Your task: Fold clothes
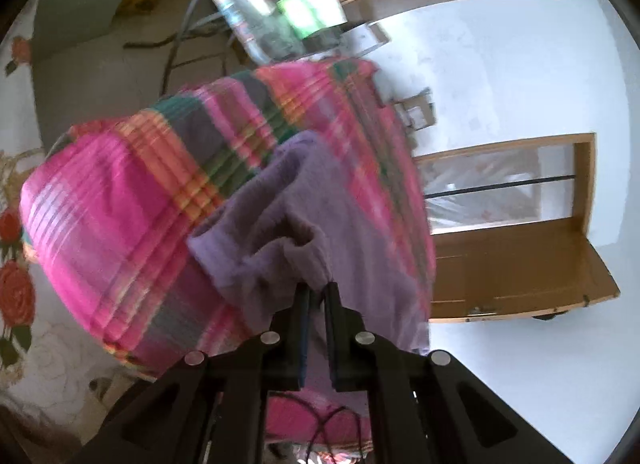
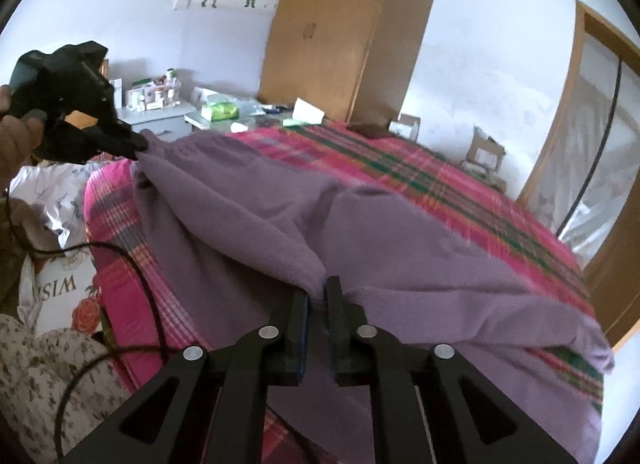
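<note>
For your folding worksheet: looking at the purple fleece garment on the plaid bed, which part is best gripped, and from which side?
Grip the purple fleece garment along its gathered edge, which forms a firm ridge. The left hand-held gripper already pinches its far corner; the right hand-held gripper pinches a raised fold on the near side, coming in over the plaid bed cover.

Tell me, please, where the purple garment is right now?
In the right wrist view the purple garment lies spread over the pink plaid bedspread, pinched at its near edge by the right tongs and at its far-left corner by the left tongs.
</note>
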